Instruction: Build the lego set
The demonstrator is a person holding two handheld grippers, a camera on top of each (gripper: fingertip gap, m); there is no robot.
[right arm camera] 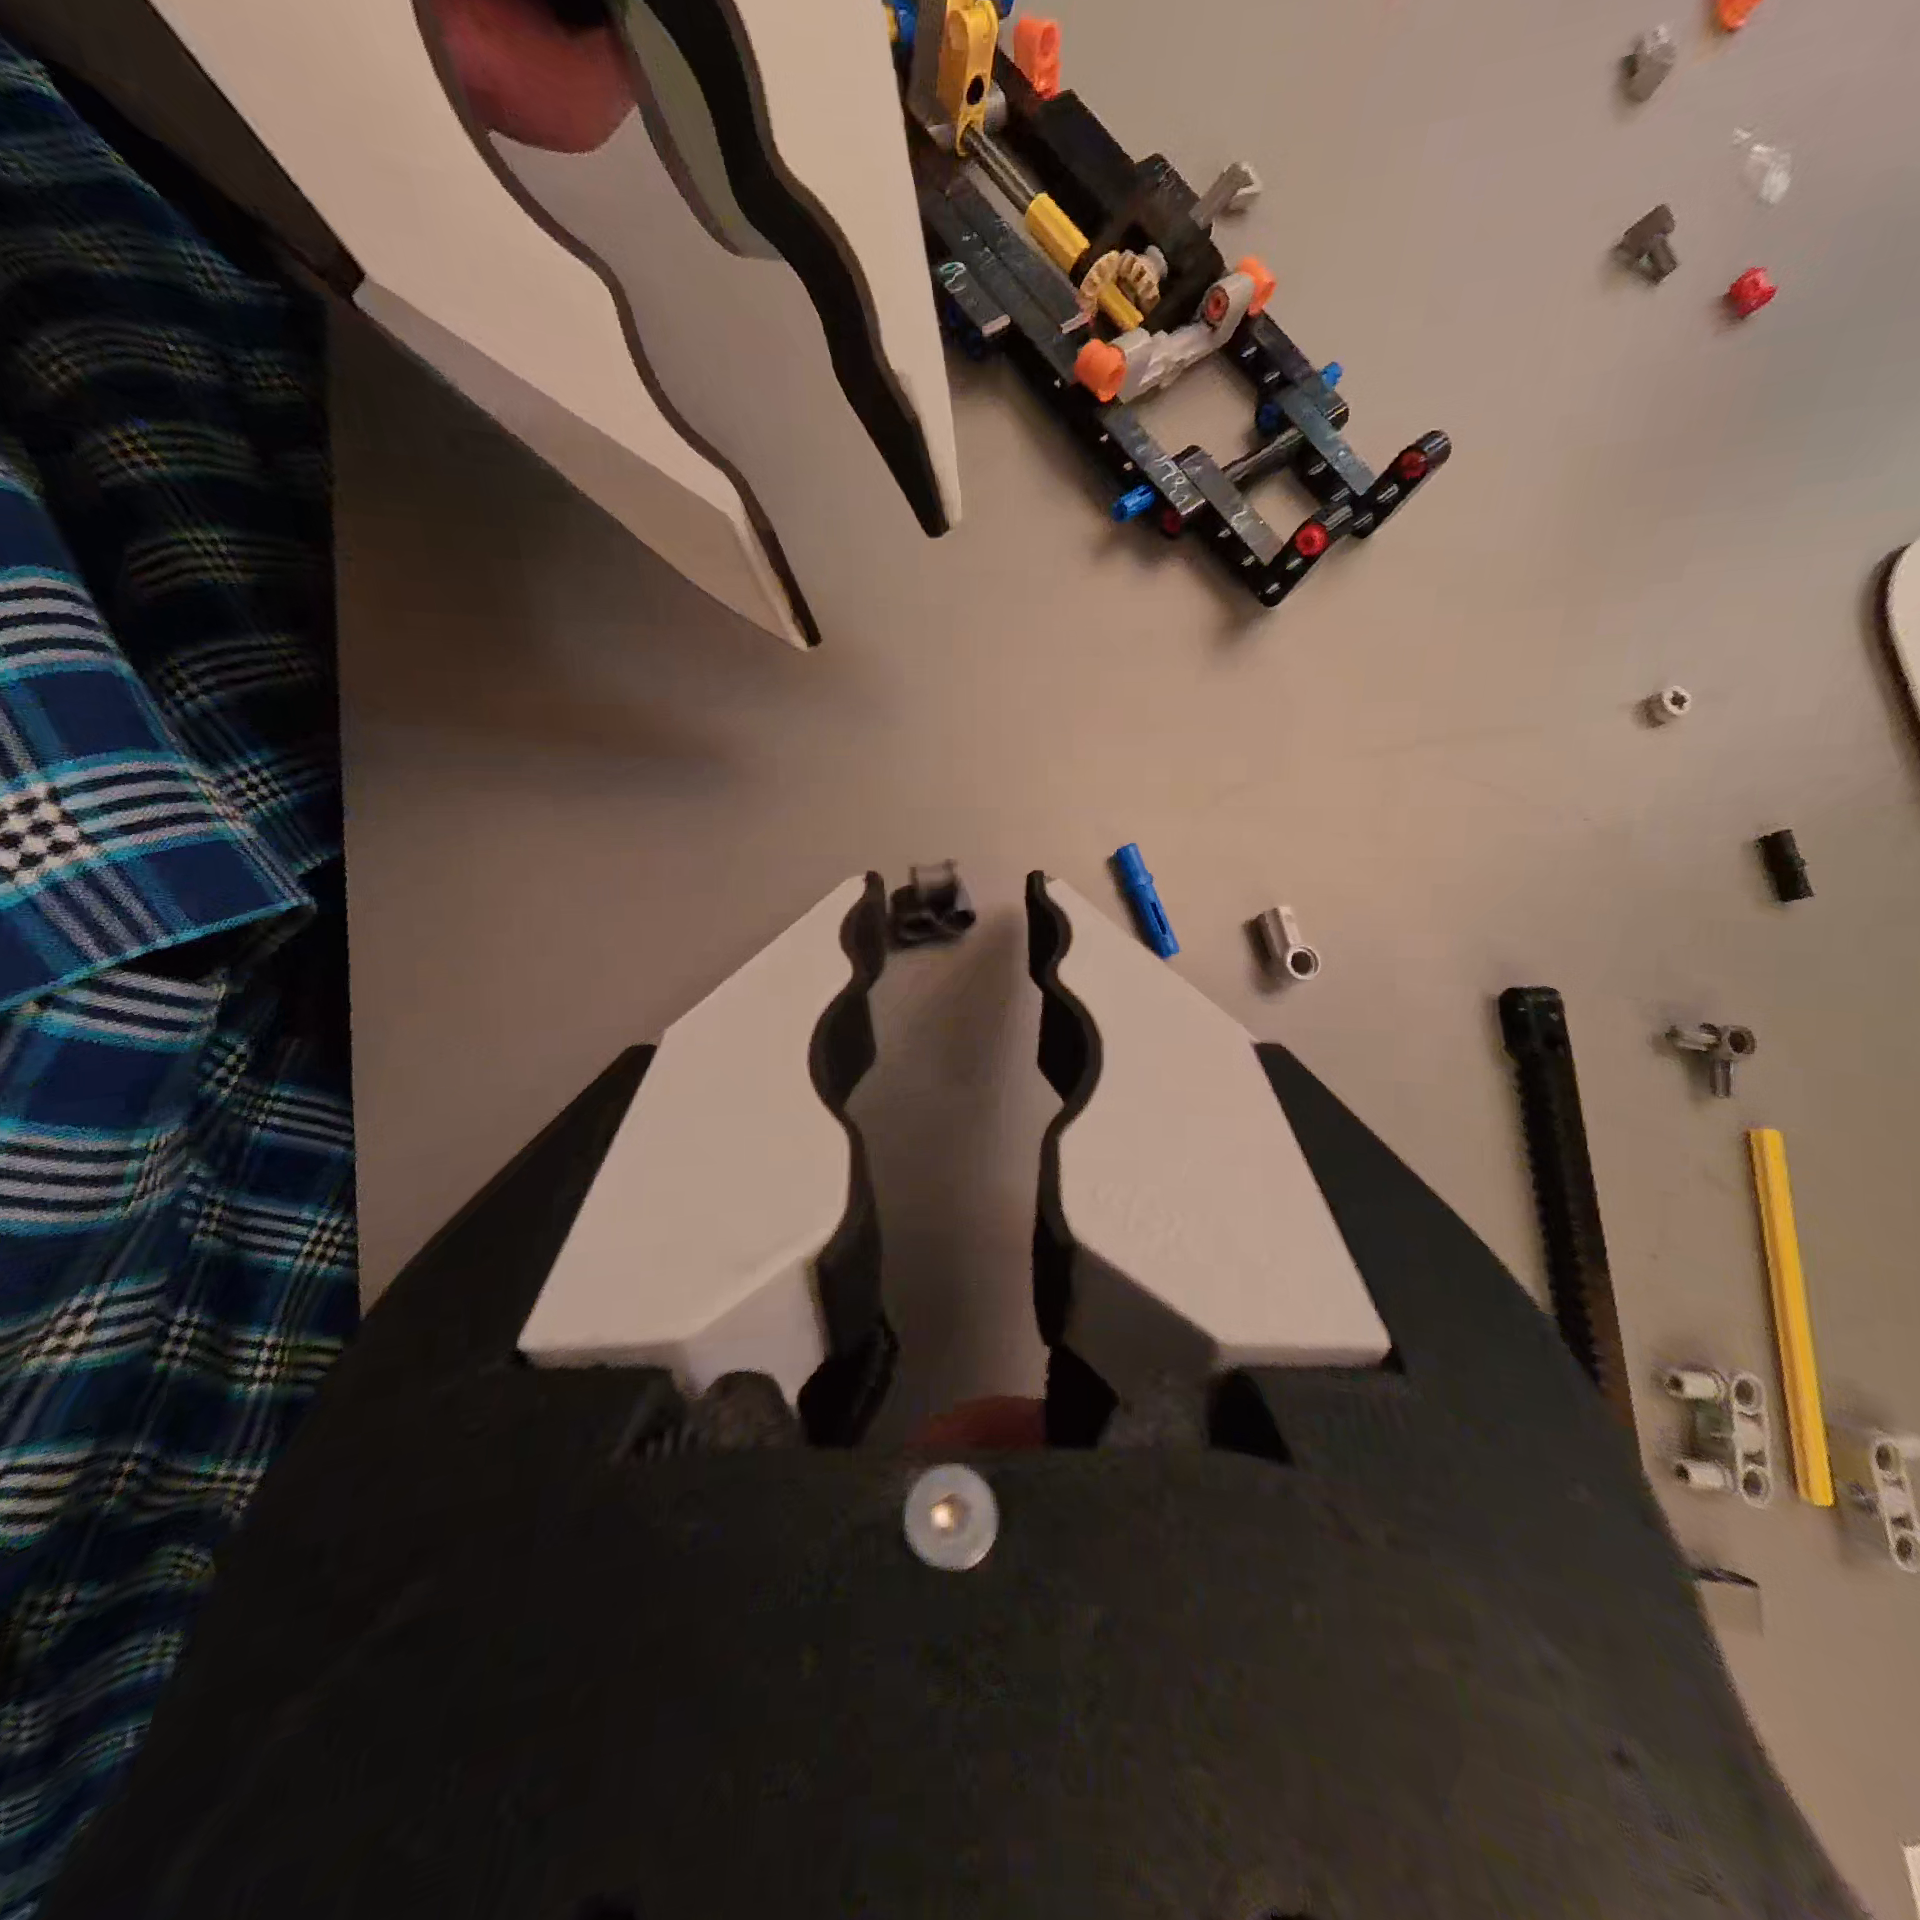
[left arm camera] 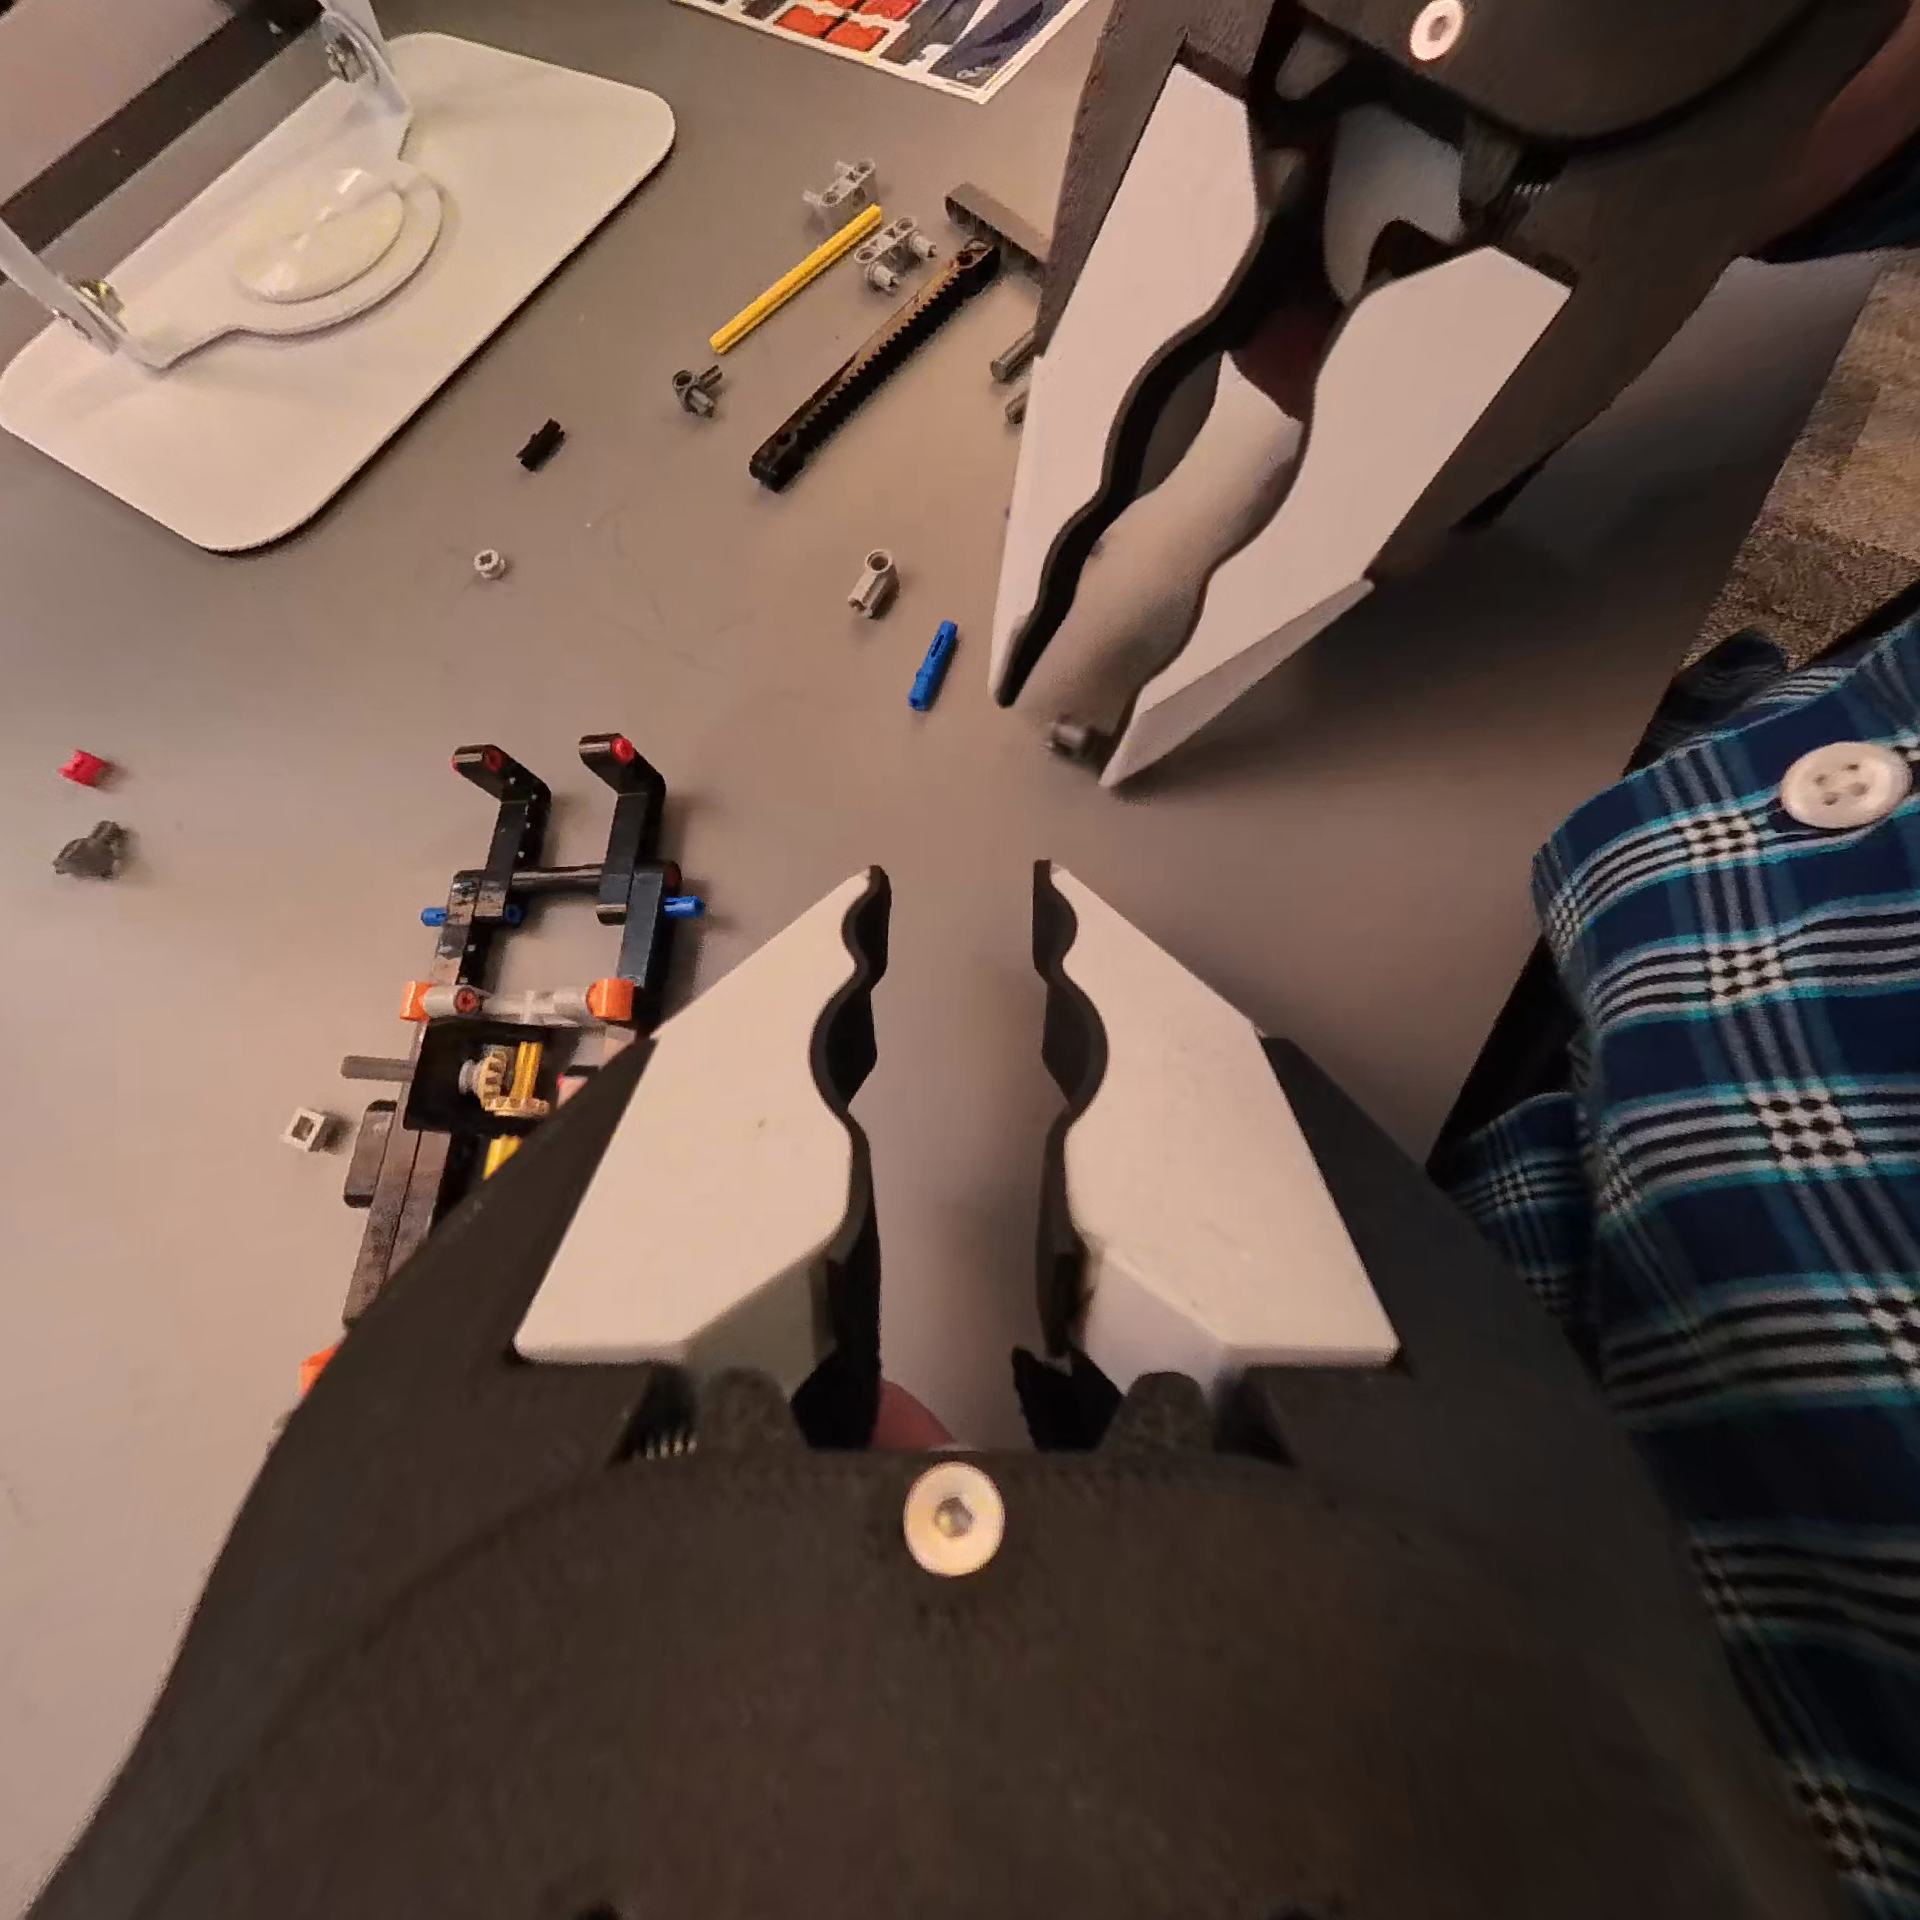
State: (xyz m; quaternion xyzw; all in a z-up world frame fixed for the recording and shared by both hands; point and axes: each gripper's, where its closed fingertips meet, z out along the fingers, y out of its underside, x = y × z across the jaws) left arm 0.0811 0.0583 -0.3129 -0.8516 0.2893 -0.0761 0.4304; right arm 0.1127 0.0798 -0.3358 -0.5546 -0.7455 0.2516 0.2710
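A partly built lego frame (left arm camera: 551, 935) of black beams with orange, red, blue and yellow parts lies on the grey table (left arm camera: 1299, 935); it also shows in the right wrist view (right arm camera: 1195, 343). My left gripper (left arm camera: 958, 883) is open and empty, just right of the frame. My right gripper (right arm camera: 951, 894) is open, tips down at the table. A small dark grey connector (right arm camera: 930, 902) lies between its fingertips, close to the left one. The left wrist view shows that gripper (left arm camera: 1060, 732) and the connector (left arm camera: 1070, 740) too.
Loose parts lie around: a blue pin (right arm camera: 1146, 899), a grey connector (right arm camera: 1285, 943), a black toothed rack (left arm camera: 873, 364), a yellow axle (left arm camera: 795, 278), a red piece (left arm camera: 83, 767). A white stand base (left arm camera: 312, 312) and a sticker sheet (left arm camera: 914, 31) sit at the back. A plaid-shirted person (left arm camera: 1714, 1143) is close. Tip to tip, the grippers are about 5 centimeters apart. The yellow axle (left arm camera: 795, 278) is about equally far from each gripper, around 20 centimeters. My right wrist view (right arm camera: 1790, 1308) looks at it from another angle.
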